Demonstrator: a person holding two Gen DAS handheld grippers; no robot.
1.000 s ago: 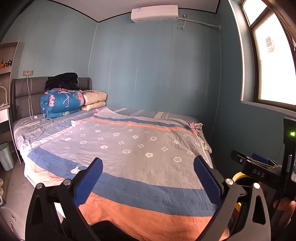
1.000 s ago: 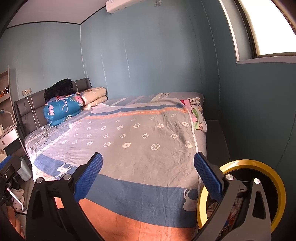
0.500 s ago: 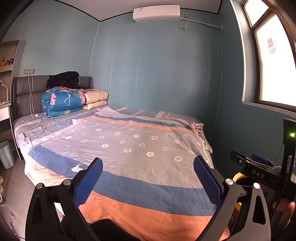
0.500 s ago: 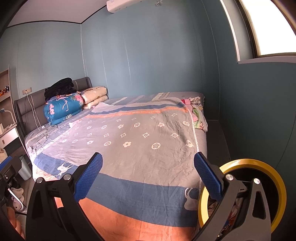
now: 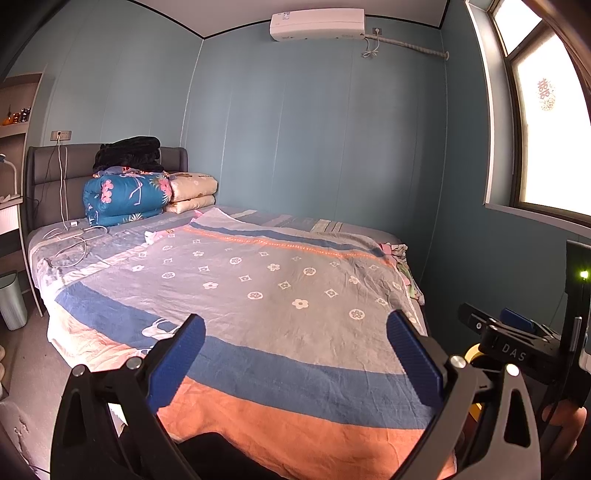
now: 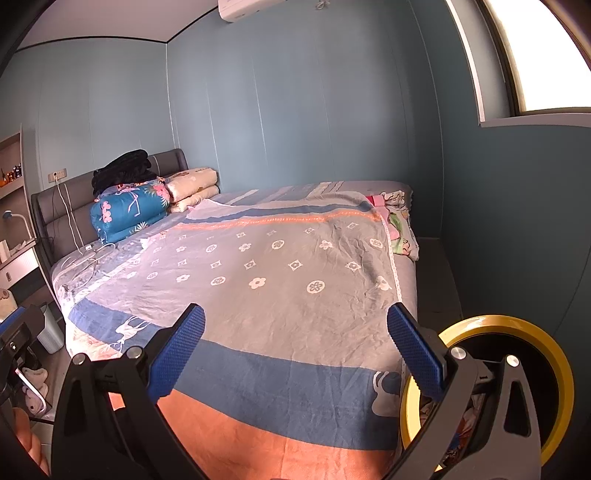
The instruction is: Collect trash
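- The left gripper hung above the foot edge of the bed, its blue fingers wide apart with nothing between them.
- The right gripper hung over the same foot edge, its fingers likewise spread and empty.
- A bin with a yellow rim stood on the floor beside the bed's foot corner, partly behind the right gripper's frame; colourful scraps showed inside it.
- A small white crumpled scrap lay on the bedspread near the head end, well apart from both grippers.
- Folded quilts and dark clothing were stacked against the headboard, with white cables trailing at that corner.
- A bundle of cloth hung over the bed's window-side edge.
- A pale bin stood on the floor by the other side.
- The walls were blue, with an air conditioner up high and a window beside.
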